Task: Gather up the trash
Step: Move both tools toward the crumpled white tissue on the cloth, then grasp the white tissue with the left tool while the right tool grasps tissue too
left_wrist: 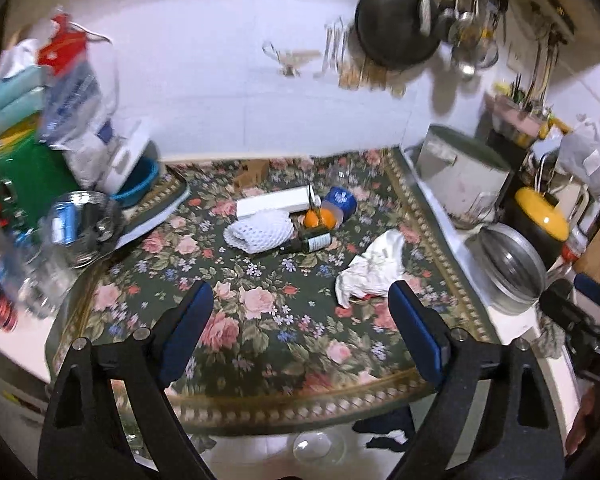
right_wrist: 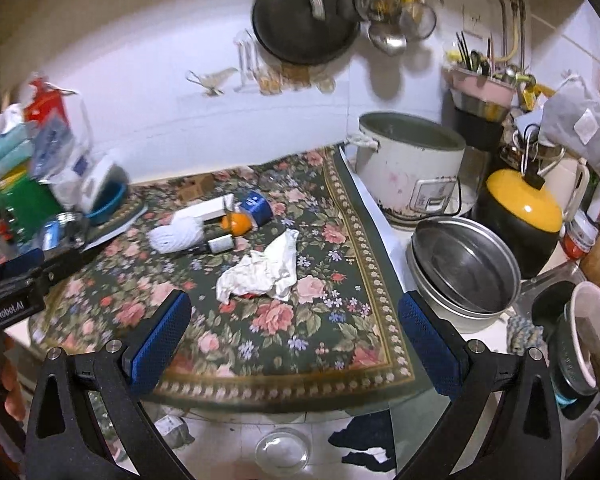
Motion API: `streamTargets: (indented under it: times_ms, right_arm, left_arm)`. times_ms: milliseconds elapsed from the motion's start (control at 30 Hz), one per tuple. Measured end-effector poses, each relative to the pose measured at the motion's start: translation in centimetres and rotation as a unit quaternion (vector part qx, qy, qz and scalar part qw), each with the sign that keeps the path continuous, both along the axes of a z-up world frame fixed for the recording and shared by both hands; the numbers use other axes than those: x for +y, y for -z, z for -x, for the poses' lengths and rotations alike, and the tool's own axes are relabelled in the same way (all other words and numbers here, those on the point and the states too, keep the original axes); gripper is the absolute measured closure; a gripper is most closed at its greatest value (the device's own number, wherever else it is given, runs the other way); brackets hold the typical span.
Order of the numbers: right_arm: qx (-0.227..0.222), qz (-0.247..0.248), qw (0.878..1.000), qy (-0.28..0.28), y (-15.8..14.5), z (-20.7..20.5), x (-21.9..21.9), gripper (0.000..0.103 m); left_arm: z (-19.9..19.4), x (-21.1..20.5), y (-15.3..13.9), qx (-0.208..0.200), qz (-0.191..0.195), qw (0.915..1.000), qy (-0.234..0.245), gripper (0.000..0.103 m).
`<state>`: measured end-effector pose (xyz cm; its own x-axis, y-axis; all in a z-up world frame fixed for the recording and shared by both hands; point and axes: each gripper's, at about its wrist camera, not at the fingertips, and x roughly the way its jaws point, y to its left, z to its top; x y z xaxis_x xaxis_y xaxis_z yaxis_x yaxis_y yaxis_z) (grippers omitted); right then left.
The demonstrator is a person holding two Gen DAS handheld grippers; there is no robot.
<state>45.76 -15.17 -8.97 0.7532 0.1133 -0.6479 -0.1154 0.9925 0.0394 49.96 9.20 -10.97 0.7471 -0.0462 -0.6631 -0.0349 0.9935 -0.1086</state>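
Crumpled white paper [right_wrist: 260,272]: lies on floral cloth [right_wrist: 300,344], just nearer than the orange [right_wrist: 236,224], dead ahead of right gripper [right_wrist: 296,328], ahead-right of left gripper [left_wrist: 300,320]. Right judged nearer. Long axis diagonal. Creased, soft, red scrap beneath. Both grippers released, jaws wide, empty.

A black pan [right_wrist: 304,20] hangs above a rice cooker [right_wrist: 410,164].

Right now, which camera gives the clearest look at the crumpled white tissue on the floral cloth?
The right wrist view: the crumpled white tissue lies near the frame's middle, sharp and whole, ahead of the open right tool. The left wrist view shows it off to the right, with its lower edge close to that tool's right finger.
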Motion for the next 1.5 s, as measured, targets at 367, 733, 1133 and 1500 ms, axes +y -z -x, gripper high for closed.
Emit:
streamTargets:
  times_ms: [367, 733, 1133, 1500]
  right_arm:
    - [0.067, 0.009, 0.997, 0.026, 4.2, -8.1, -0.4, 0.002]
    - [0.148, -0.050, 0.986, -0.056, 9.1, -18.2, -2.8, 0.020]
    - [0.255, -0.055, 0.953, -0.156, 16.3, -24.9, 0.3, 0.055]
    - [0.292, -0.081, 0.932, -0.196, 17.9, -25.0, 1.6, 0.094]
  left_arm:
    - [-11.1, -2.2, 9.2, 0.120, 0.012, 0.9912, 0.056, 0.014]
    - [-18.2, -6.0, 14.7, 0.184, 0.009, 0.9823, 0.035, 0.023]
    - [-19.4, -6.8, 18.8, 0.222, 0.060, 0.9733, -0.002, 0.035]
    - [-18.4, -6.9, 17.4, 0.204, 0.081, 0.9755, 0.016, 0.079]
